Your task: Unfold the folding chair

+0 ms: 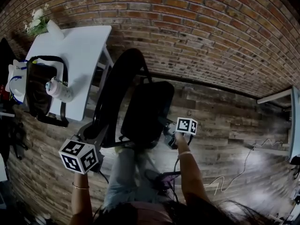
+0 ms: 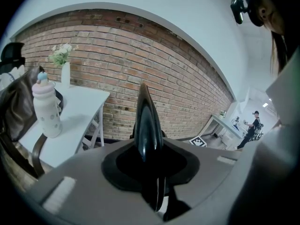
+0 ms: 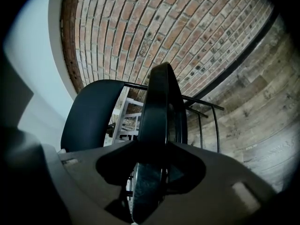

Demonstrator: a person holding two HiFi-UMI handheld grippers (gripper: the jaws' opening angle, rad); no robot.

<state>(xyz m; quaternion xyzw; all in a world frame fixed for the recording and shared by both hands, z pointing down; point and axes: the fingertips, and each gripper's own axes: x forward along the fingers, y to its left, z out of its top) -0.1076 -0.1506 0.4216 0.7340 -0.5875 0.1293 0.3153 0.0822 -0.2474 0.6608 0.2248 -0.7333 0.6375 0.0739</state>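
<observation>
1. Brick wall (image 1: 201,27) in rough red-brown courses is seen across the top of the head view, and a plank floor (image 1: 225,125) of worn wood lies below it.
2. At the upper left a white table (image 1: 82,48) stands just beside the chair. On it are set a pale bottle (image 1: 59,89), a black bag (image 1: 40,90) and a vase of white flowers (image 1: 40,25). A thin cable (image 1: 234,172) is trailed over the floor at the lower right.
3. At the centre the black folding chair (image 1: 136,102) is found between the table and the person's legs. Its curved backrest (image 1: 115,90) is raised at the left, and its smooth, rounded seat (image 1: 149,108) is swung out to the right of it.
4. Both forearms are stretched up from the bottom edge. The left gripper (image 1: 92,134), with its marker cube at the lower left, is pointed at the lower backrest. The right gripper (image 1: 169,136) is held at the seat's right edge.
5. In the left gripper view the left gripper (image 2: 149,172) is clenched on the thin, glossy backrest (image 2: 143,121) edge, which runs upright between its grey jaws.
6. In the right gripper view the thicker seat (image 3: 157,116) edge is seen between the jaws of the right gripper (image 3: 152,172). These jaws stand apart, slack about it, with a narrow gap at its right side.
</observation>
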